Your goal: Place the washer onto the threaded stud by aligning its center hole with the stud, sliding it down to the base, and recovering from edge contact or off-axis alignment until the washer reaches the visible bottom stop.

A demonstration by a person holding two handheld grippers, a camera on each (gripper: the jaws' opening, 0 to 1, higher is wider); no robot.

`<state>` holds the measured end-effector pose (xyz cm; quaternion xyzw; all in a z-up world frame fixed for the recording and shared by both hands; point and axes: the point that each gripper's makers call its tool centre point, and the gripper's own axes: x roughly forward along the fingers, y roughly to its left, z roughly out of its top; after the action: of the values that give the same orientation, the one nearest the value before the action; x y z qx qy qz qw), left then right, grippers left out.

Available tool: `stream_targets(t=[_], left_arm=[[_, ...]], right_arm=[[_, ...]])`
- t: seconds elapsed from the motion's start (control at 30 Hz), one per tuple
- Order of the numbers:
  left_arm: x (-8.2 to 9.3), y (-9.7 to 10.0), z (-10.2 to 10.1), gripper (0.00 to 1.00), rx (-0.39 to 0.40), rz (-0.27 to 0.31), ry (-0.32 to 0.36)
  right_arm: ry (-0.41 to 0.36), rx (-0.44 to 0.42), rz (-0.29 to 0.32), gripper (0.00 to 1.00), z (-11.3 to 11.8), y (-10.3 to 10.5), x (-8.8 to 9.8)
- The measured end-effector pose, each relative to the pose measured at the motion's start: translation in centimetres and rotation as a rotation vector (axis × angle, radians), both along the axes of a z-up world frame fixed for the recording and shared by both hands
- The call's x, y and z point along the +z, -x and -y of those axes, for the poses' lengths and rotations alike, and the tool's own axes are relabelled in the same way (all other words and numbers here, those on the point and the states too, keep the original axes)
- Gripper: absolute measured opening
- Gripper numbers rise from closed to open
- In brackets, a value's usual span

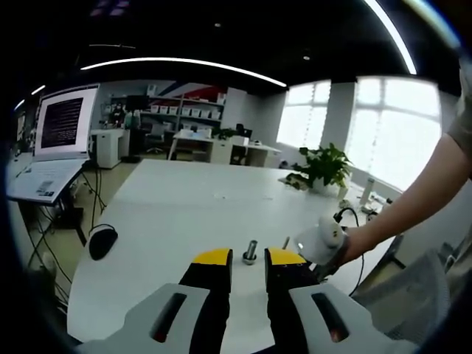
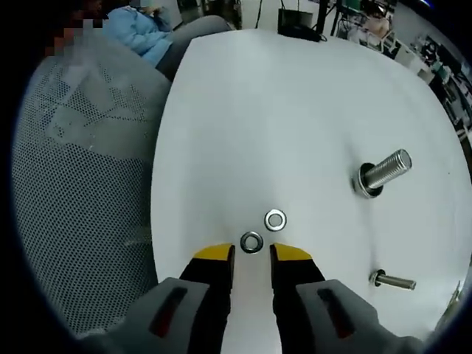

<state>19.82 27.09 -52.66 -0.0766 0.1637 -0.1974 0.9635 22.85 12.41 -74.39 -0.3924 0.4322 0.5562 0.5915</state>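
Two flat steel washers lie on the white table (image 2: 243, 110) in the right gripper view. The nearer washer (image 2: 251, 242) sits just ahead of my right gripper (image 2: 252, 255), in line with the gap between its open yellow-tipped jaws. The second washer (image 2: 275, 219) lies a little beyond it. A thick threaded stud (image 2: 385, 172) stands to the right on a ringed base, and a thin stud (image 2: 394, 280) stands closer. In the left gripper view my left gripper (image 1: 249, 258) is open and holds nothing. The thick stud (image 1: 250, 251) stands just past its tips. The right gripper (image 1: 322, 240) comes in from the right.
A grey mesh chair (image 2: 81, 169) borders the table's left edge, with a person in blue (image 2: 140, 29) behind it. An open laptop (image 1: 59, 140), a black mouse (image 1: 102, 241) and a potted plant (image 1: 324, 166) lie farther off. A person's arm (image 1: 420, 192) reaches in from the right.
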Motion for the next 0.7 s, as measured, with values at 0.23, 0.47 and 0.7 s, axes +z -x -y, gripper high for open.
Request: stream_targets(t=[0.23,0.47,0.7], left_arm=[[0.04,0.02,0.02,0.15,-0.001,0.002,0.000],[0.13,0.03,0.06,0.15,-0.003,0.005,0.003],[0.11,0.07,0.03,0.15,-0.001,0.004,0.005]], right_arm=[[0.035,0.088,0.030,0.21,-0.17,0.24,-0.04],[0.060,0.156,0.025,0.18,-0.52,0.43,-0.15],[0.133,0.226,0.031,0.18,-0.59,0.67,-0.27]])
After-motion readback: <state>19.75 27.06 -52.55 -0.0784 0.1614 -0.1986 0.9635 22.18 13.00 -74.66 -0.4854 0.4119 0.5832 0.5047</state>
